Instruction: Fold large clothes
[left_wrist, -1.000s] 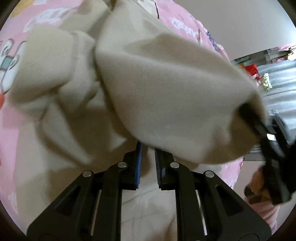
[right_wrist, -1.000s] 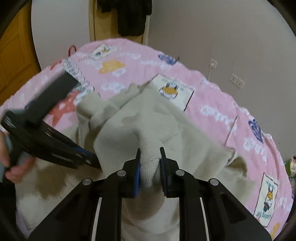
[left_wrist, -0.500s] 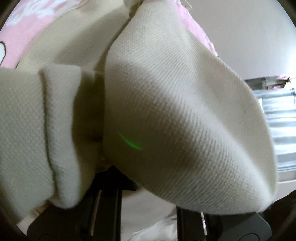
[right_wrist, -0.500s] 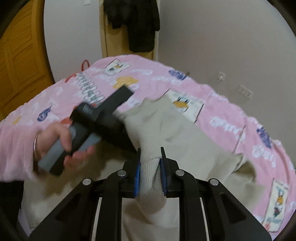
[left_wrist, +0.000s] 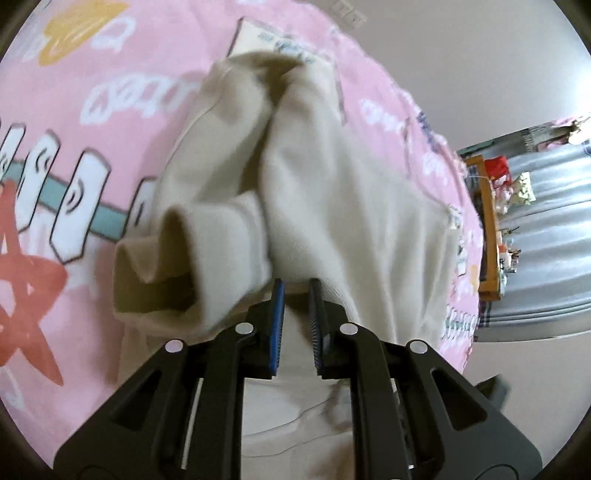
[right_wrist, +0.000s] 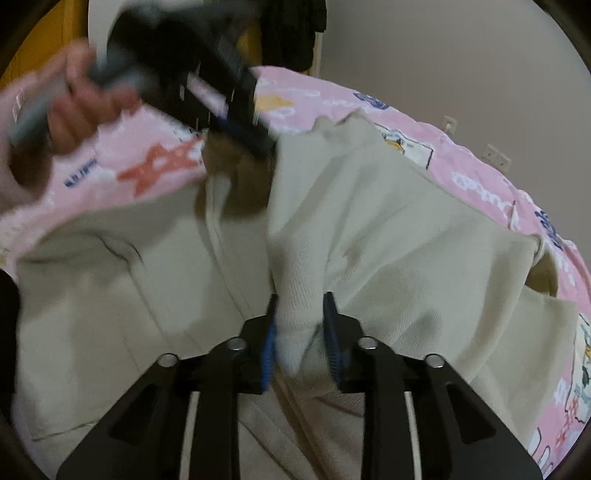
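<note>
Right wrist view first: the right gripper (right_wrist: 301, 326) has just been opening its jaws, and a thick fold of the cream garment (right_wrist: 388, 236) sits between them. The left pad touches the cloth, while the right pad stands a little clear, so the pinch looks let go rather than held. Farther out, the folded layer runs up and to the right across the pink bedspread (right_wrist: 325, 92), with an open cuff or hem near the right edge. At far left a hand (right_wrist: 70, 107) carries the left gripper (right_wrist: 258, 142), blurred, just above the garment's far edge.

Left wrist view: the left gripper (left_wrist: 295, 295) has its jaws close together with only a narrow gap. The cloth bulges just past the tips, and I cannot tell whether a thin edge is pinched there or the jaws are bare. Beyond them the garment (left_wrist: 351, 177) lies heaped in two rolls, a ribbed cuff (left_wrist: 207, 236) gaping to the left, the bedspread (left_wrist: 74, 110) around it.

My judgement is that the knit is soft, thick and fairly light. It will sag and bunch instead of keeping a crease, and it should not slip much in ribbed pads. Hold is best taken at a hem, cuff or shoulder seam, through one doubled layer, both sides level.
</note>
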